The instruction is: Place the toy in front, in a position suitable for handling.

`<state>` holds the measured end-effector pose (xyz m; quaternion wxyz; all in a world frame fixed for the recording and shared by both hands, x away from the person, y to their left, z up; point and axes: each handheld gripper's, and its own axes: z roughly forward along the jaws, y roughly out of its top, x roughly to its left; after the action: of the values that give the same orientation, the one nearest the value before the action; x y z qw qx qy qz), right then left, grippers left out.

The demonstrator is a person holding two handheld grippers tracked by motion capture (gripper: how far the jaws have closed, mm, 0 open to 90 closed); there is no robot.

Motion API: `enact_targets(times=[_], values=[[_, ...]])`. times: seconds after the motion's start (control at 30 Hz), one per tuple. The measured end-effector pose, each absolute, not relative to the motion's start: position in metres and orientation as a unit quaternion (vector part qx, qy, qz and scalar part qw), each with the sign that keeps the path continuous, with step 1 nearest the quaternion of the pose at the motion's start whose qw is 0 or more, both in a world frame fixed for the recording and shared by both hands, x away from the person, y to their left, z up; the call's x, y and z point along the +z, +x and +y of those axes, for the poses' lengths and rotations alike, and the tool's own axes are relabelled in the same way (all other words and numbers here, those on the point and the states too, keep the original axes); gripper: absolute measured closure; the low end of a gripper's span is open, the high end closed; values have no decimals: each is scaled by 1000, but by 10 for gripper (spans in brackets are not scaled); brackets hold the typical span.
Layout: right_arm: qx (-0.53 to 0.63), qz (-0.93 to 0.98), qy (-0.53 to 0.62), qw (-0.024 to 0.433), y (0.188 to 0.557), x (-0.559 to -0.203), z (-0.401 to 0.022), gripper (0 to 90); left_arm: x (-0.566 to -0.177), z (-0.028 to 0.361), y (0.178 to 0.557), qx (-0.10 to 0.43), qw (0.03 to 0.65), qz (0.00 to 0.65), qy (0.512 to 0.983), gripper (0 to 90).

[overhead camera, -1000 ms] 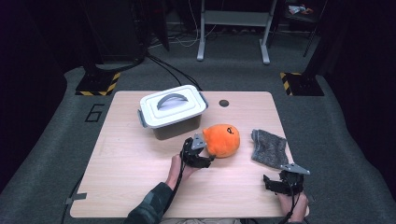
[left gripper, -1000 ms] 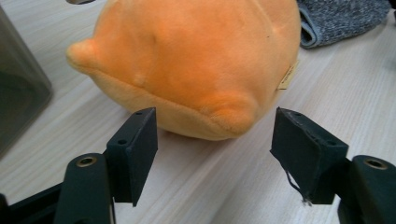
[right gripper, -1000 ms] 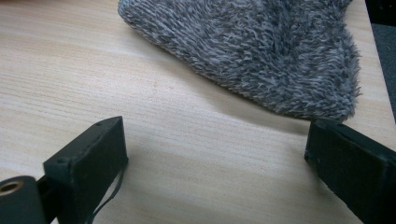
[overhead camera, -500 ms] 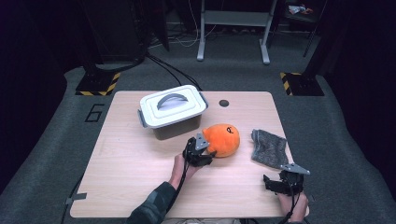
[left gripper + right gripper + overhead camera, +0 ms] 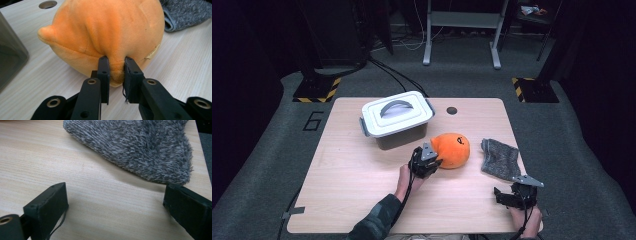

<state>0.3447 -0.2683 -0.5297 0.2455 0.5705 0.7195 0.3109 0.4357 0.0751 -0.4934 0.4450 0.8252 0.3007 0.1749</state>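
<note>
The orange plush toy [image 5: 452,150] sat mid-worktop [image 5: 352,170], just right of the lidded white box [image 5: 396,119], with the left claw [image 5: 113,66] pinching a fold of its fabric. Near the right edge, the right claw [image 5: 115,205] rested spread wide before the grey fuzzy cloth [image 5: 140,147].

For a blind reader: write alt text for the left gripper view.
The left gripper pinches a fold of an orange plush toy lying on a pale wooden table. A grey fuzzy cloth lies behind the toy.
</note>
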Motion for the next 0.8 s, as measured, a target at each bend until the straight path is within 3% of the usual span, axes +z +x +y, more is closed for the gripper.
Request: enact_targets(times=[0.8], values=[[311, 719, 570, 246, 345, -530, -268, 49, -453, 93, 422, 165, 508, 264, 803, 817]])
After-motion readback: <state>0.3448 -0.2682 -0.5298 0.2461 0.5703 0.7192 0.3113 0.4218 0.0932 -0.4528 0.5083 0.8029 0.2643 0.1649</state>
